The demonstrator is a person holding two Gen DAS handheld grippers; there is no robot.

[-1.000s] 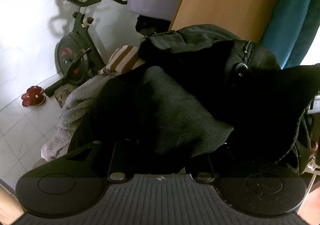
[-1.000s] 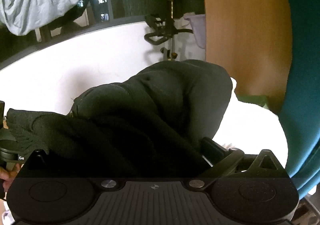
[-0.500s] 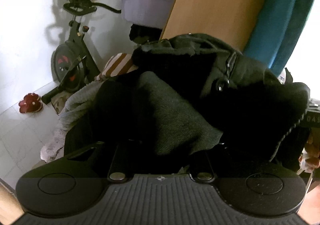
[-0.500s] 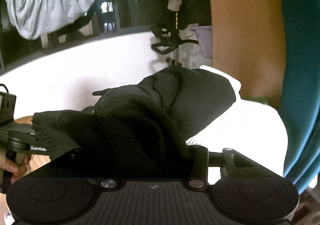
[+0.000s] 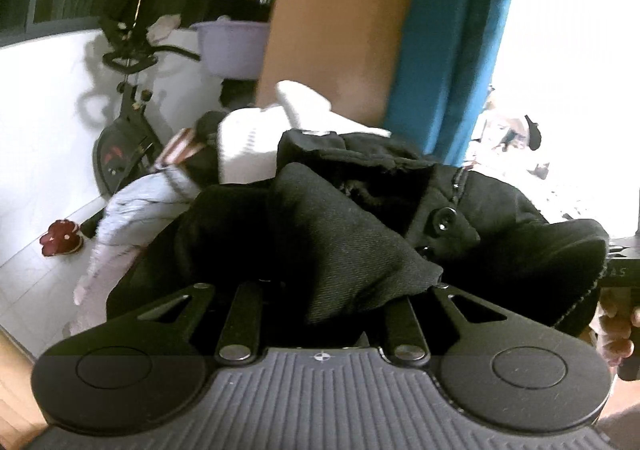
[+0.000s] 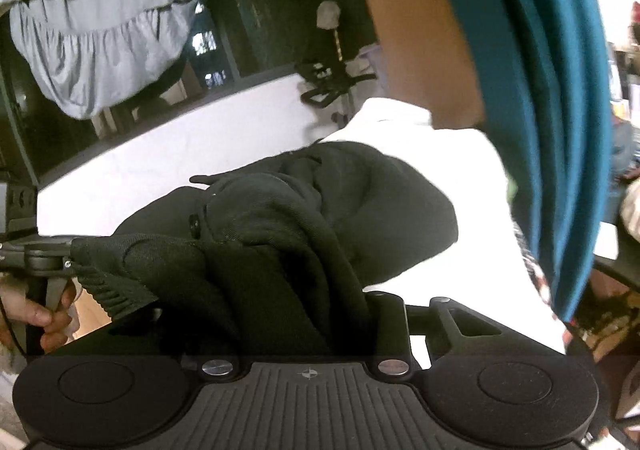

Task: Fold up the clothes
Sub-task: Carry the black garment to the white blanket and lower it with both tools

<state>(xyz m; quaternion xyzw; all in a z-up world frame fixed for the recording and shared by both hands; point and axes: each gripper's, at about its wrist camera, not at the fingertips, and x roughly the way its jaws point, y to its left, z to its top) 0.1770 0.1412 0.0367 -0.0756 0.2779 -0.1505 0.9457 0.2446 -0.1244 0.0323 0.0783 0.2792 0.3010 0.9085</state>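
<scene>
Black garment (image 5: pixel 352 250) clamped in both jaws; teal curtain (image 5: pixel 448 41), exercise bike (image 5: pixel 124 121) behind.

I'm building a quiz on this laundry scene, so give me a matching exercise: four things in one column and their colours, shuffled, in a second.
Things:
1. heavy buttoned garment held by both hand-held grippers
2. long hanging curtain
3. plastic wash basin
4. ruffled fabric hanging overhead

Colours:
A. teal
B. pale grey
C. black
D. lavender

Pairs: 1-C, 2-A, 3-D, 4-B
</scene>
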